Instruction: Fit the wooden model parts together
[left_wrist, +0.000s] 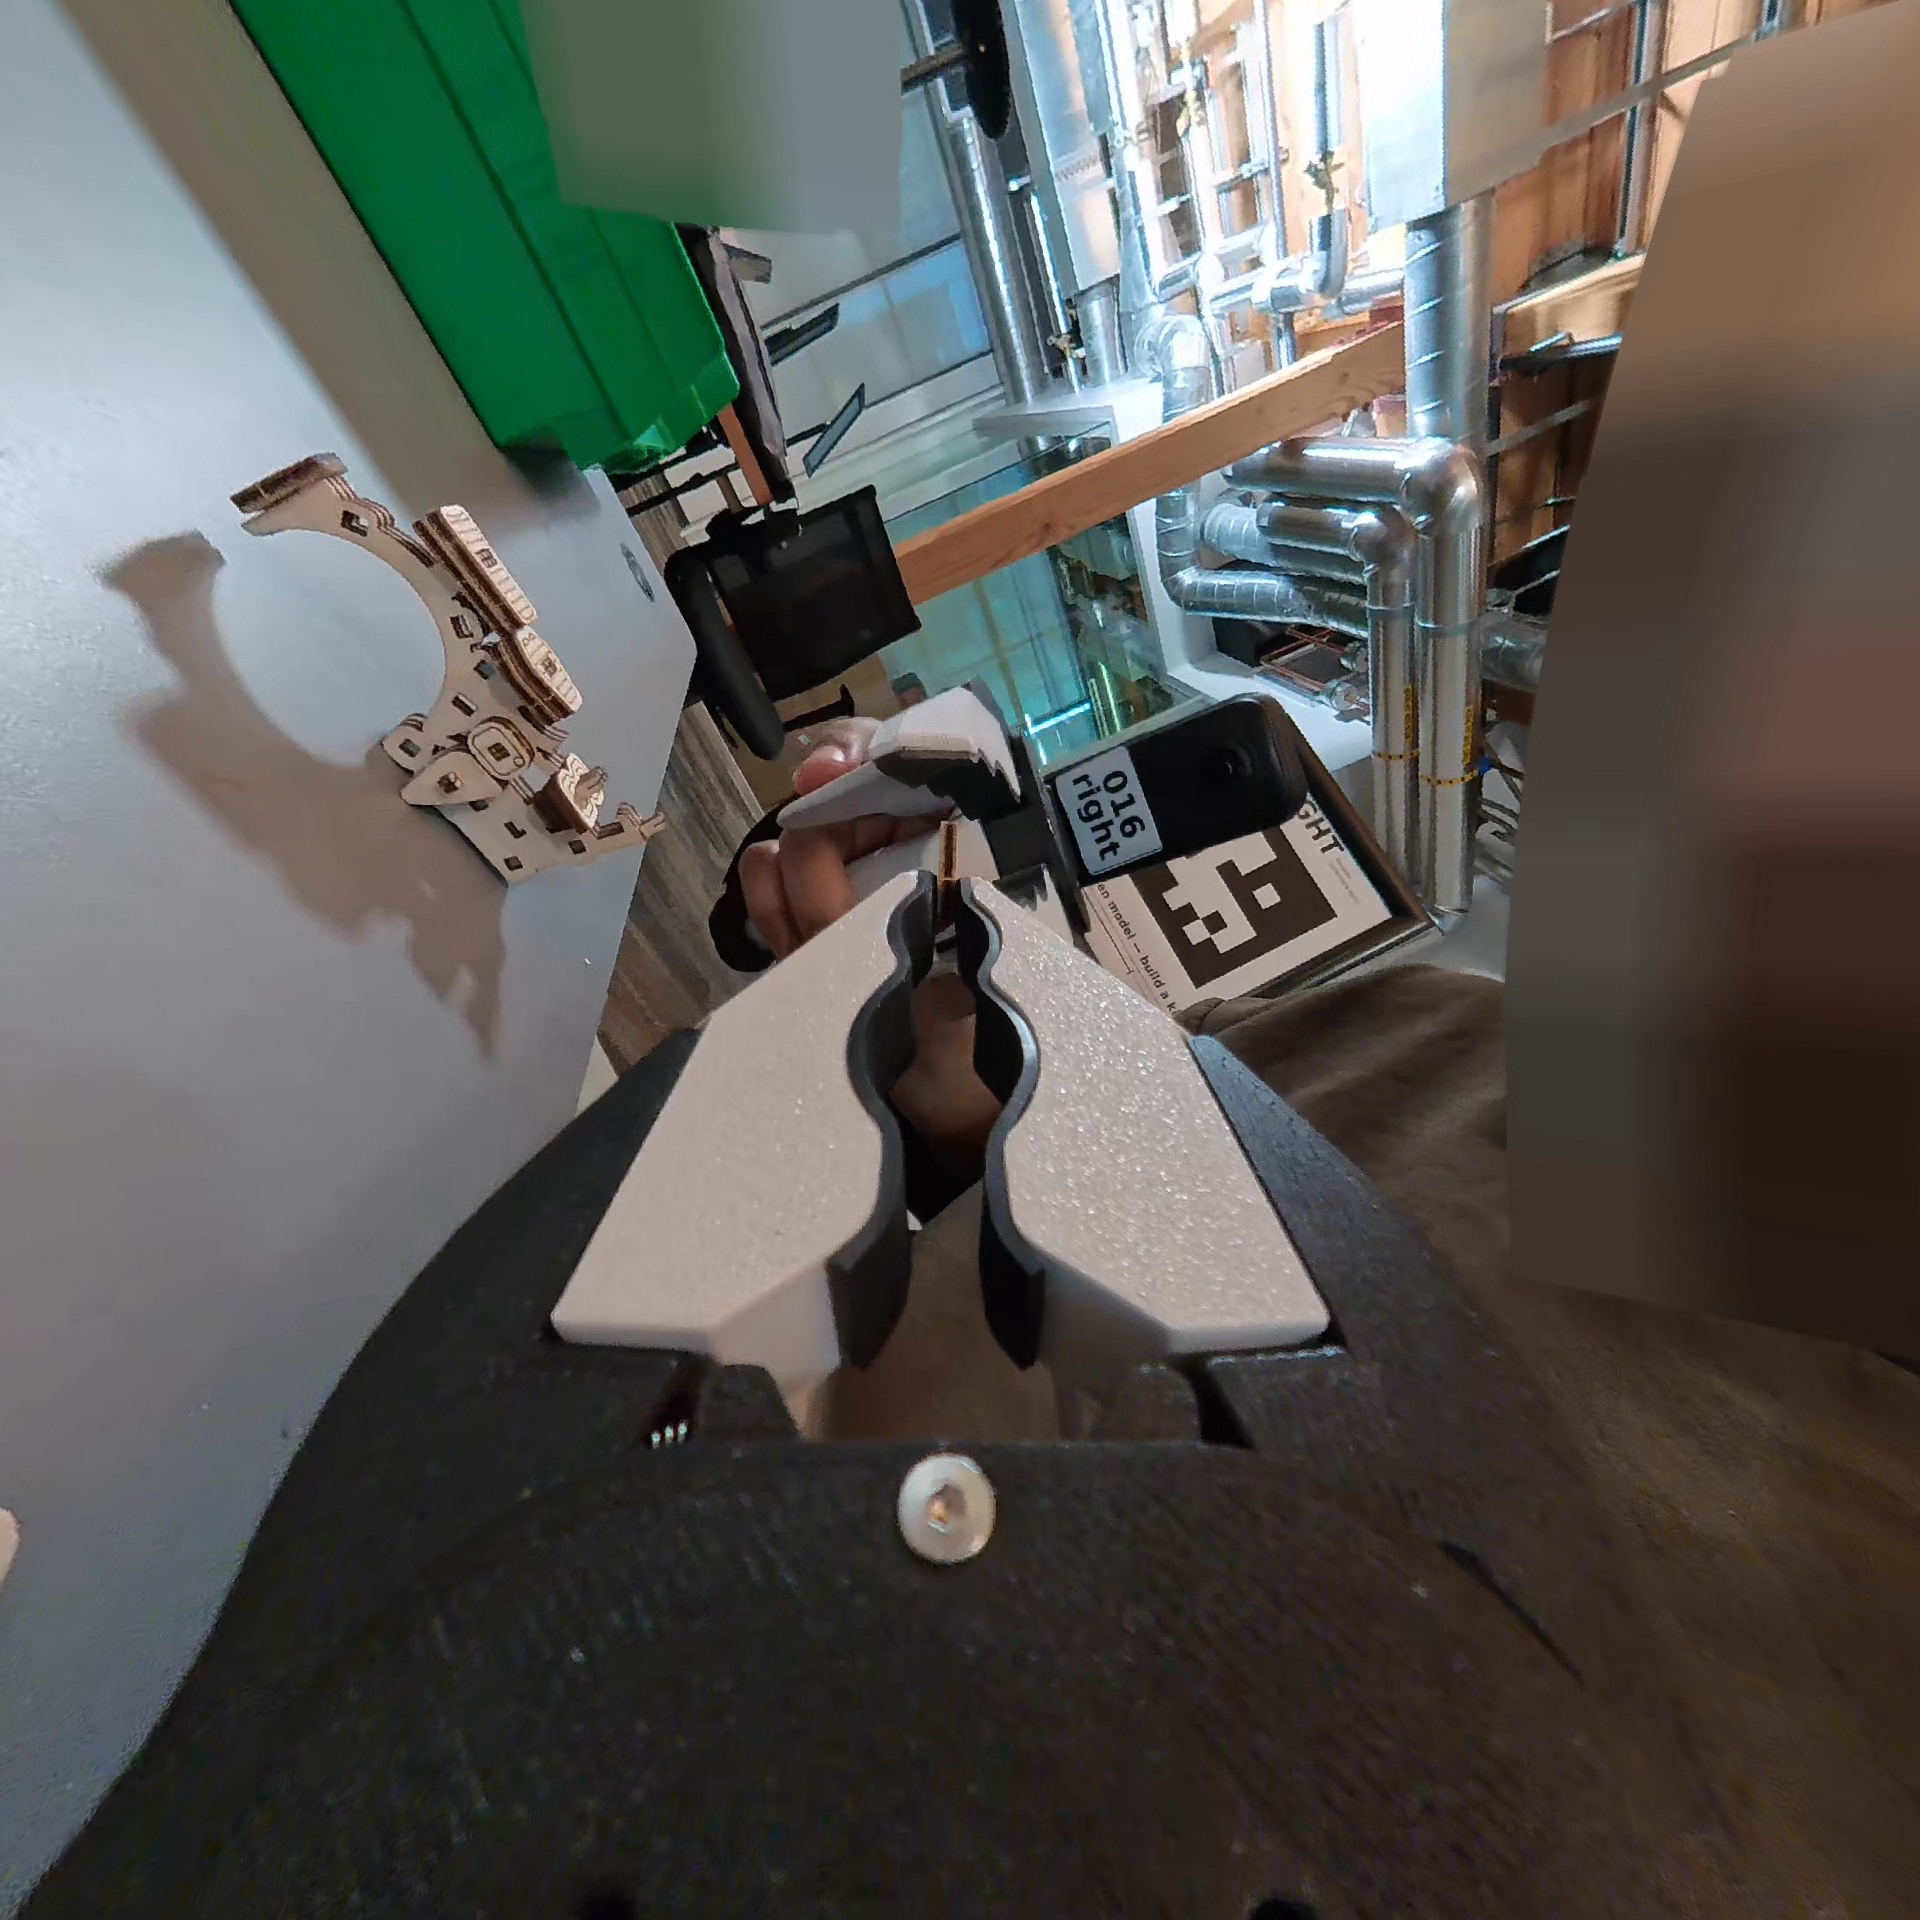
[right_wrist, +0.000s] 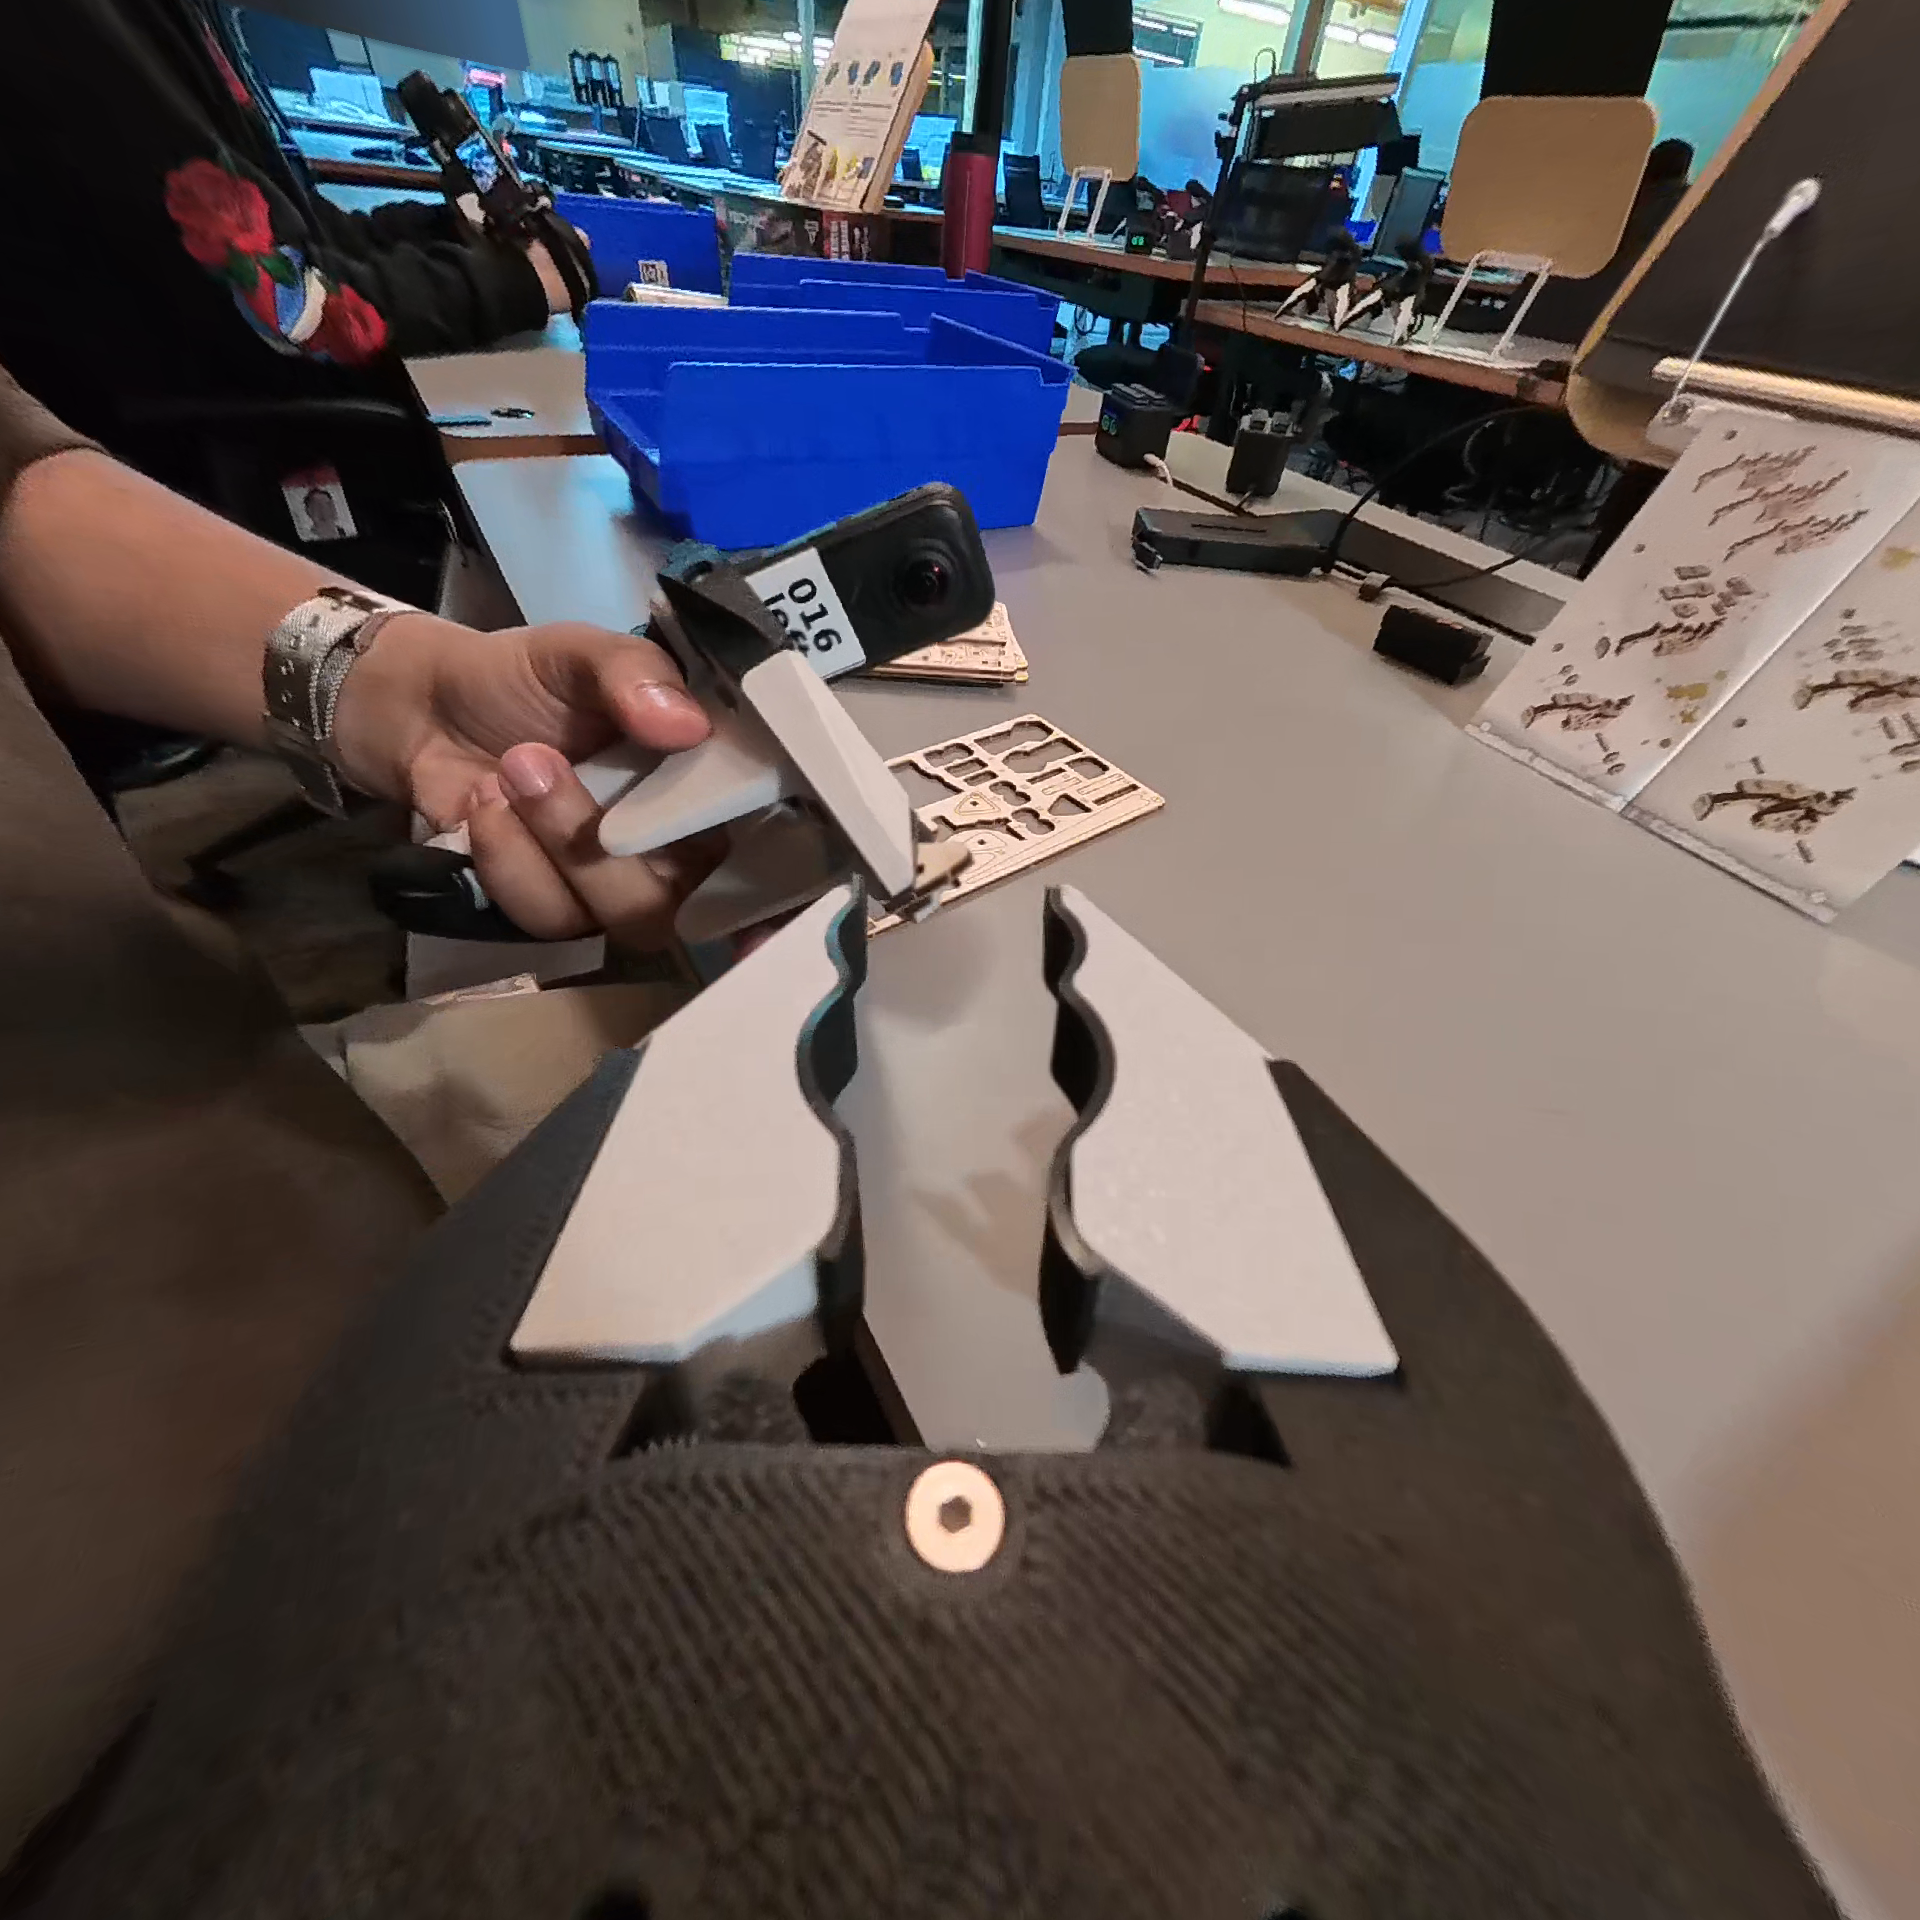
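left tongs (left_wrist: 943, 894): the two grey, wavy-edged fingers are pinched nearly together on one small wooden piece (left_wrist: 947, 850), a thin pale plywood part with dark laser-cut edges. in the left wrist view only its narrow edge shows, protruding past the tips. in the right wrist view the same small wooden piece (right_wrist: 935, 868) sits at the tip of the left tongs (right_wrist: 906, 878), just above and left of the right tongs.

right tongs (right_wrist: 951, 914): the two fingers stand well apart with nothing between them; bare grey tabletop (right_wrist: 1351, 935) shows through the gap. in the left wrist view the right tongs (left_wrist: 914, 774) lie just beyond the held piece, fingers spread.

just beyond the small wooden piece, one cut-out plywood sheet (right_wrist: 1023, 805) lies flat on the tabletop, with many empty part-shaped holes. beyond that sheet, one short stack of further sheets (right_wrist: 966, 649) lies flat.

one partly assembled wooden model (left_wrist: 473, 675) stands on the tabletop (left_wrist: 208, 935) to the left of the small wooden piece in the left wrist view. it is an arched frame with several slotted plates fitted along its outer curve, pale wood with burnt edges.

farther than the stack: blue bins (right_wrist: 831, 395), at least two. to the right of the small wooden piece, one instruction sheet (right_wrist: 1745, 644) stands tilted on a holder.
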